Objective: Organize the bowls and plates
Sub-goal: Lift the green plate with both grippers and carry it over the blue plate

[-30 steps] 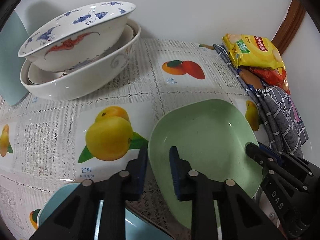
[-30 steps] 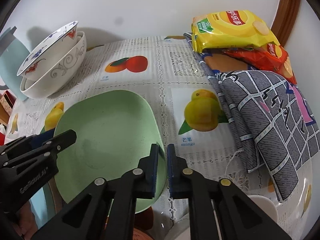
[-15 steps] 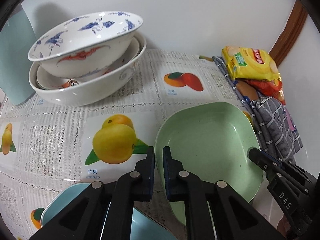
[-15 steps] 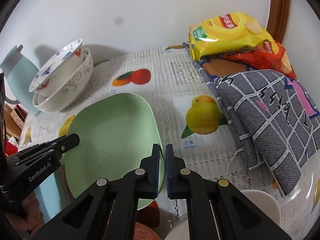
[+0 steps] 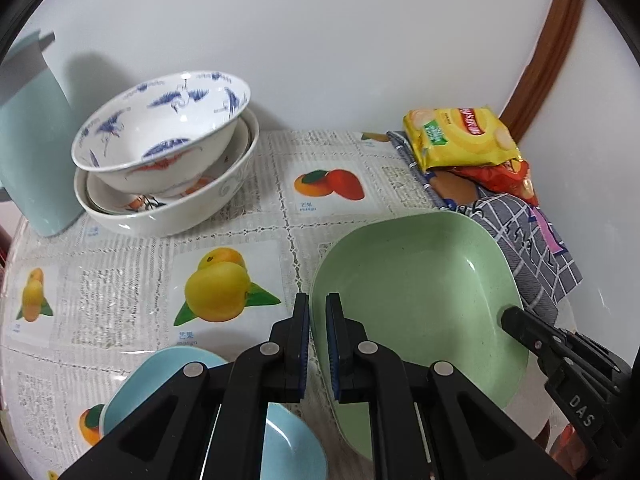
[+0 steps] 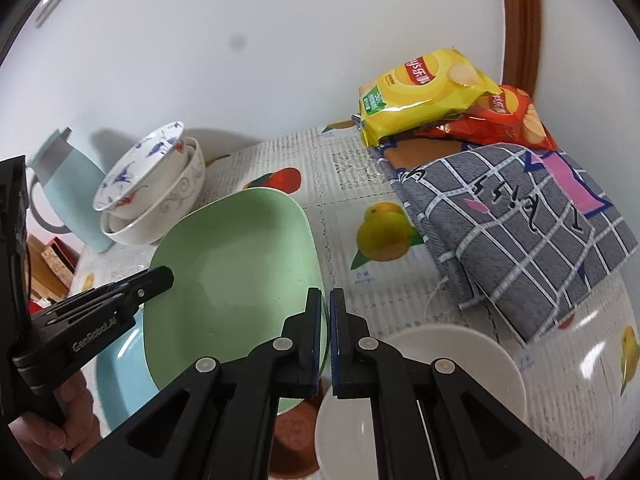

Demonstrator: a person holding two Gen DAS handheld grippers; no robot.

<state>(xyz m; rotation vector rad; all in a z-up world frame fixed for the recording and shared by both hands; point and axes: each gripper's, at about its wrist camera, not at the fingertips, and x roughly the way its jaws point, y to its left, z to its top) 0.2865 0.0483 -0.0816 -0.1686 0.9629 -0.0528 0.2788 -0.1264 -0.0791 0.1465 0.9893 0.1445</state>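
A green square plate [image 5: 420, 288] hangs above the table, held on both sides. My left gripper [image 5: 317, 312] is shut on its left rim. My right gripper [image 6: 325, 300] is shut on its right rim; the plate also shows in the right wrist view [image 6: 236, 264]. A light blue plate [image 5: 168, 392] lies on the table below my left gripper and shows under the green plate in the right wrist view [image 6: 120, 376]. A stack of patterned white bowls [image 5: 164, 160] stands at the back left, the top one tilted.
A light blue jug [image 5: 32, 168] stands left of the bowls. Snack bags [image 5: 460, 136] and a grey checked cloth [image 6: 520, 220] lie at the back right. A white bowl [image 6: 420, 400] and a brown dish [image 6: 296, 440] sit below my right gripper.
The green plate has risen off the table and tilted. My left gripper closed on its left rim. Both grippers moved up and back, and the blue plate came more into view.
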